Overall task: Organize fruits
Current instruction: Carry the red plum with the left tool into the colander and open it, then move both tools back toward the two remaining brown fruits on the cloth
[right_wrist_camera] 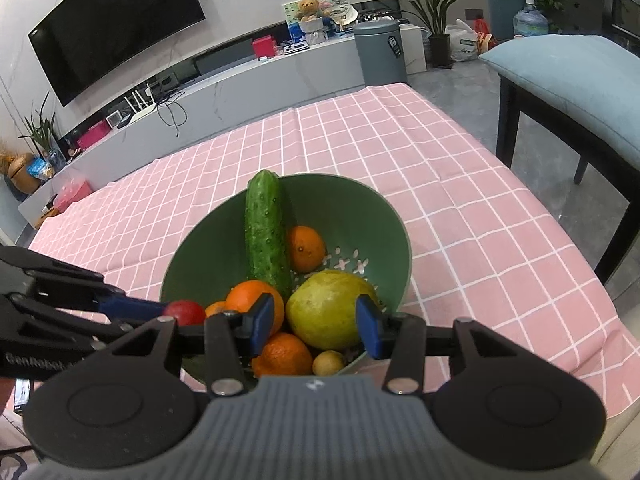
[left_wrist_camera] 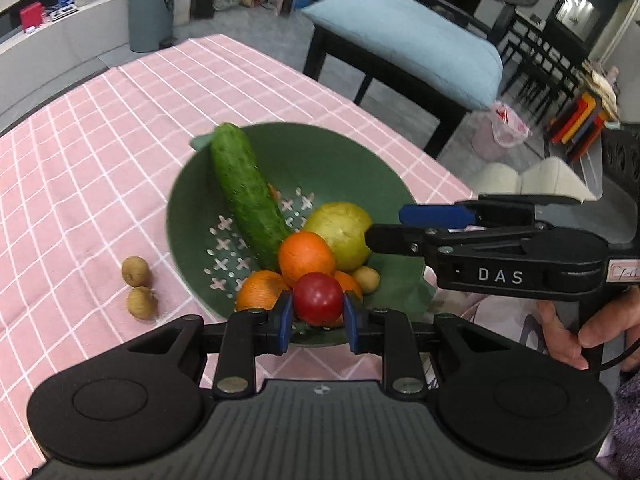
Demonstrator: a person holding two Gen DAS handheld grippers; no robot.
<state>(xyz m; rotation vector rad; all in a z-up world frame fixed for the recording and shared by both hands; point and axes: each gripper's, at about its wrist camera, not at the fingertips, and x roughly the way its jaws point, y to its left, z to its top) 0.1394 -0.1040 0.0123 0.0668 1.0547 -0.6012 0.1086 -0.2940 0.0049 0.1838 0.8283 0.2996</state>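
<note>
A green colander bowl (left_wrist_camera: 348, 160) on the pink checked tablecloth holds a cucumber (left_wrist_camera: 246, 192), several oranges (left_wrist_camera: 306, 258), a yellow-green pear-like fruit (left_wrist_camera: 340, 230) and a small brown fruit (left_wrist_camera: 366, 279). My left gripper (left_wrist_camera: 318, 312) is shut on a red tomato (left_wrist_camera: 318, 298) over the bowl's near rim. My right gripper (right_wrist_camera: 316, 320) is open, its blue pads either side of the yellow-green fruit (right_wrist_camera: 328, 310) without clearly touching it. The bowl (right_wrist_camera: 360, 208), cucumber (right_wrist_camera: 266, 232) and tomato (right_wrist_camera: 186, 312) also show in the right wrist view.
Two small brown fruits (left_wrist_camera: 138, 286) lie on the cloth left of the bowl. A black chair with a blue cushion (left_wrist_camera: 404, 48) stands beyond the table's far edge. A grey bin (right_wrist_camera: 380, 52) stands on the floor behind the table.
</note>
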